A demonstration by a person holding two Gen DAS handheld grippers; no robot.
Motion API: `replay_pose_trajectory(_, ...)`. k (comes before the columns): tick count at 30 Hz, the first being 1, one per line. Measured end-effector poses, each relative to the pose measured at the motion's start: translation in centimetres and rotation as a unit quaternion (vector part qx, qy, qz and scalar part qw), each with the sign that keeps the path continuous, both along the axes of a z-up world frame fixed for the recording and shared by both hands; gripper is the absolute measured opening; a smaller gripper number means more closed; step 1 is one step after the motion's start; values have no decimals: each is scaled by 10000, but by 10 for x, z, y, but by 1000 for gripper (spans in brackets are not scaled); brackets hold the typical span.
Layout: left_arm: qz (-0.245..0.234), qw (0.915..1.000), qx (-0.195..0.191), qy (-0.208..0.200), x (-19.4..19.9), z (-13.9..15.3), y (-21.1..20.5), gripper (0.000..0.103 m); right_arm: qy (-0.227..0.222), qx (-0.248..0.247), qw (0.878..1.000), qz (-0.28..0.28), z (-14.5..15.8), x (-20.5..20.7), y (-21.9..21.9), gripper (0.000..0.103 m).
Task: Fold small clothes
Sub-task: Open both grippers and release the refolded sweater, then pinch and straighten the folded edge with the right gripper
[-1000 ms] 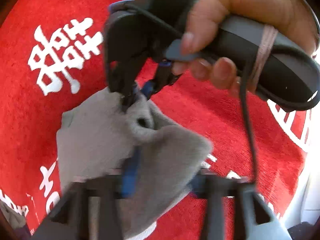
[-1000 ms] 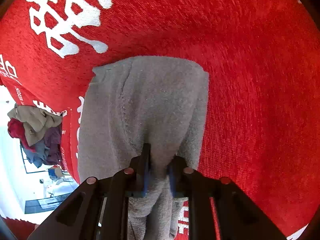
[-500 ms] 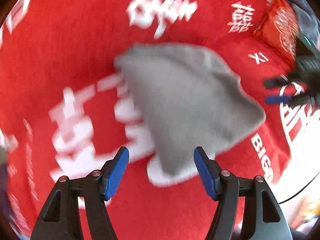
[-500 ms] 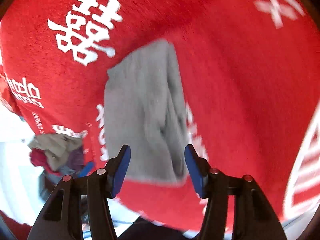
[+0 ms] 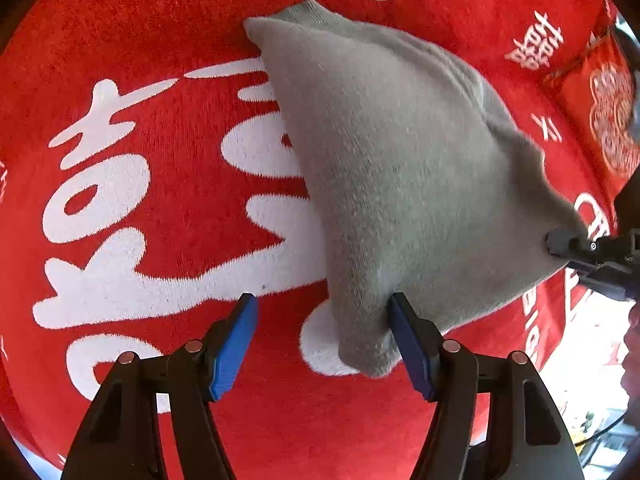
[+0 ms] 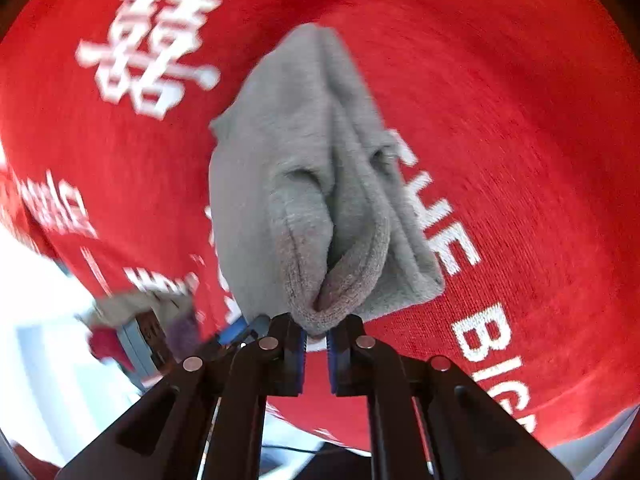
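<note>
The grey garment [image 5: 404, 168] lies folded on the red cloth [image 5: 160, 40] with white lettering that covers the table, one corner lifted off it. That corner, a thick ribbed hem, is pinched between the jaws of the right gripper [image 6: 316, 340], which have just been closing and now stand nearly together on the knit; the fabric rises in soft ridges from the cloth toward the pads, so the hold looks meant to lift or carry that edge across for the next fold.

The left gripper [image 5: 322, 344] hangs over the garment's near corner with its jaws roughly half open and nothing gripped. The blue pad [image 5: 408, 344] on the right of that pair sits against the corner's edge, while the other pad stands well clear over bare red cloth. It seems poised to take the second corner so both ends travel together.

Beyond the table edge, left of the right gripper's jaws, a blurred heap of clothes [image 6: 136, 320] waits.
</note>
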State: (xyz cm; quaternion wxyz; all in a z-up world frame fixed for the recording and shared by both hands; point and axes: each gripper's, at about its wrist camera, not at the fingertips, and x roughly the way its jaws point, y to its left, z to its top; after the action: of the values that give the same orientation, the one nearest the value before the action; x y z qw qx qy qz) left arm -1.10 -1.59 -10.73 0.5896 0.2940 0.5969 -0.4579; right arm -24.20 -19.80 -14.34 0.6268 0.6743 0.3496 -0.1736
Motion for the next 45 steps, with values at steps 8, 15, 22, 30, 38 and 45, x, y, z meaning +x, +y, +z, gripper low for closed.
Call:
replay_pose_trajectory(8,-88,9998,-6,-170,-5,-1,9,70,811,-20,9966,174,-29,-18,13,33)
replay_pose_trajectory(15,125,9996,10,-234,5,24,-4,70,964,-542,9938,120,16,-35,-11,56)
replay_pose_trajectory(22,615,9973,179,-365,19,28,-29,73,484,-731,9961,65,21,16,-61,53)
replay_pose_trajectory(30,941,9938,314,-507,19,18,-38,103,1027,-970,9881,609,-3,51,-73,13)
replay_pose_trajectory(38,892,9930,534,-561,18,6,-42,103,1176,-1106,9844,700,-10,42,-73,23)
replay_pose_trajectory(45,915,9923,648,-525,19,1,-46,103,1189,-1030,9857,603,-11,37,-71,28)
